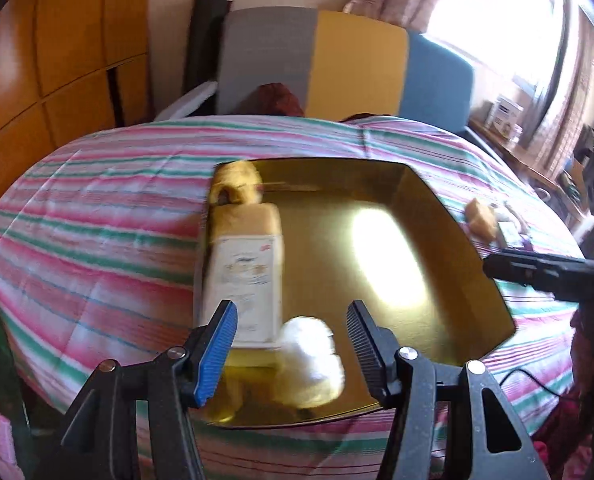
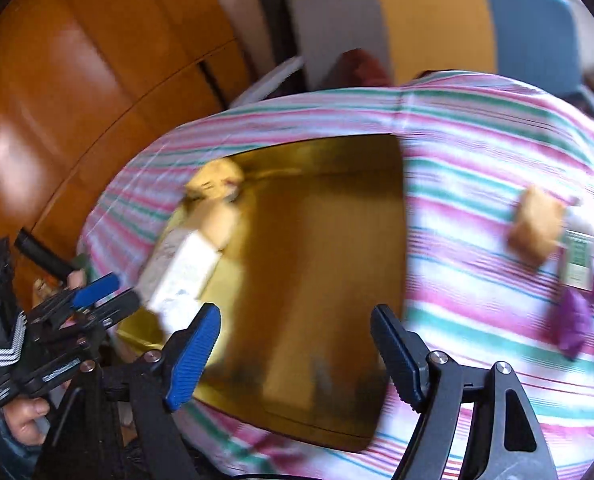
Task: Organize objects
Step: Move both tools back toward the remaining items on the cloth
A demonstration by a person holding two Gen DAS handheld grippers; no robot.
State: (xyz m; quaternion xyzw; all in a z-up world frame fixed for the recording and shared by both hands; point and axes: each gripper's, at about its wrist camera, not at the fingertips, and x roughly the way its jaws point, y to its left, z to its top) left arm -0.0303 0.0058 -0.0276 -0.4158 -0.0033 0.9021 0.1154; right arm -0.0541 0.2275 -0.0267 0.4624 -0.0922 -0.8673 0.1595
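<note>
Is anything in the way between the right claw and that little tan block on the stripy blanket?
Nothing visible. The right claw is open over the gold tray, and only bare stripy blanket lies between it and the tan block.

A gold tray lies on a striped bedspread, its wide right half bare and open straight ahead of the right gripper, whose jaws stand apart with nothing between them. The left side is crowded: a boxed yellow plush toy stretches along the tray's left edge ahead of the left gripper, and a white fluffy ball sits just beyond its parted jaws, blocking a straight descent. Right of the tray, a tan block, a small green card and purple items clutter the bedspread. A colour-blocked headboard closes the far side.
</note>
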